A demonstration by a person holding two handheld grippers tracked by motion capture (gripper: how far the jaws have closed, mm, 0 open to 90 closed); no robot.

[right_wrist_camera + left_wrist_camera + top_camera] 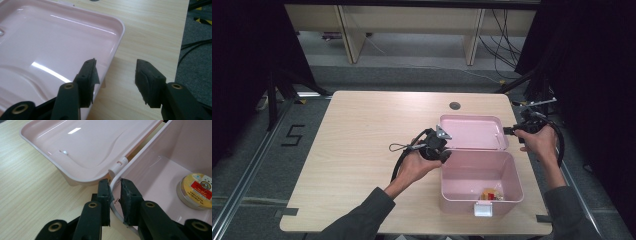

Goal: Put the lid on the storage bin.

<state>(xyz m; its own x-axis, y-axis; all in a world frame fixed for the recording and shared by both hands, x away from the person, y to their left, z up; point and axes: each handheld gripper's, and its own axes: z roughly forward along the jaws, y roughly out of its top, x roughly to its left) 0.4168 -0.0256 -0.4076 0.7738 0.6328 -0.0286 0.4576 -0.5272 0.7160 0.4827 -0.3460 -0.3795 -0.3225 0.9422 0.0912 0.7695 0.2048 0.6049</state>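
- High view: table point(362, 150) carries the pink box point(479, 175) at its right side, lid point(474, 131) lying open behind it
- left gripper point(115, 195) is clamped on the box's rim at the hinge corner
- right gripper point(116, 77) hangs part open over the lid's edge, gripping nothing
- round tin point(196, 190) lies inside the box

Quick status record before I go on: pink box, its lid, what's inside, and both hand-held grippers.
box: pale pink plastic box near the right of the light wooden table
lid: hinged pink lid open, lying flat behind the box
contents: round gold tin with a red label on the box floor
left hand-held gripper: shut on the box's rim by the hinge
right hand-held gripper: open, nothing between the jaws, one jaw over the lid's corner, the other over bare table
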